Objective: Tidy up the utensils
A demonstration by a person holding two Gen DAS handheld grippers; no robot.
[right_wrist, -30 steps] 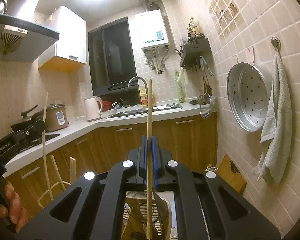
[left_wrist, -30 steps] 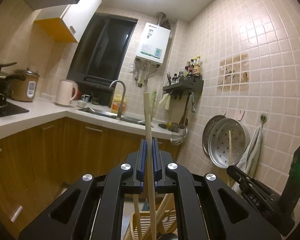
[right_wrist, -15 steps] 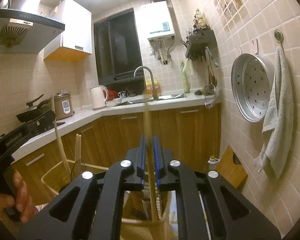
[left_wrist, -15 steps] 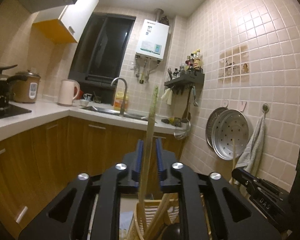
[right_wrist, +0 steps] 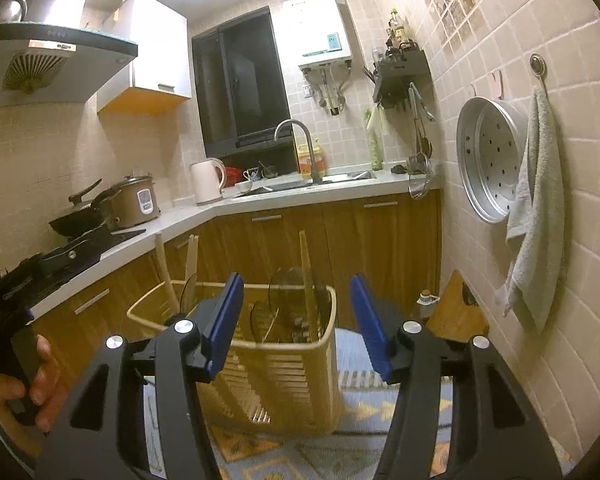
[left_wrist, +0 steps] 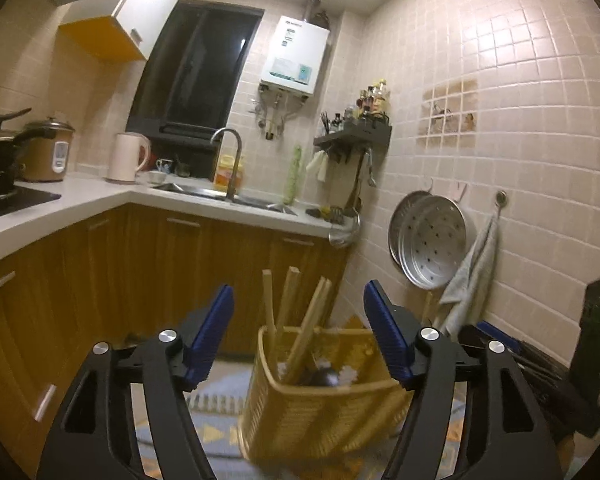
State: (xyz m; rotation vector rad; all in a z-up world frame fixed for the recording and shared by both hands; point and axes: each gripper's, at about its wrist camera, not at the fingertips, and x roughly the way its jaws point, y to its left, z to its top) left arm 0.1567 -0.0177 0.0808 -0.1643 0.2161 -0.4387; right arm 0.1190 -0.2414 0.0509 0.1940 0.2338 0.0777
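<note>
A yellow slatted utensil basket [left_wrist: 320, 412] stands on a patterned mat just past my left gripper [left_wrist: 298, 306]. Several wooden chopsticks [left_wrist: 288, 312] lean upright in it, and dark utensils lie inside. My left gripper's jaws are opening, with nothing pressed between the blue pads. In the right wrist view the same basket [right_wrist: 292, 376] holds a wooden chopstick [right_wrist: 306, 280] and a dark slotted utensil. My right gripper [right_wrist: 296, 292] is likewise opening, its pads apart and clear of the chopstick. A hand [right_wrist: 28, 384] at the left holds the other gripper.
Wooden cabinets [left_wrist: 148, 272] under a white counter run along the left and back. A steamer tray [right_wrist: 488, 156] and a grey towel [right_wrist: 536, 208] hang on the tiled right wall. A cutting board [right_wrist: 456, 312] leans below them. A sink [right_wrist: 300, 184] and a kettle [right_wrist: 206, 180] sit on the counter.
Both grippers were shut on an upright chopstick; both have opened, and the chopsticks now stand in the basket. Both grippers have shifted, bringing the basket into fuller view.
</note>
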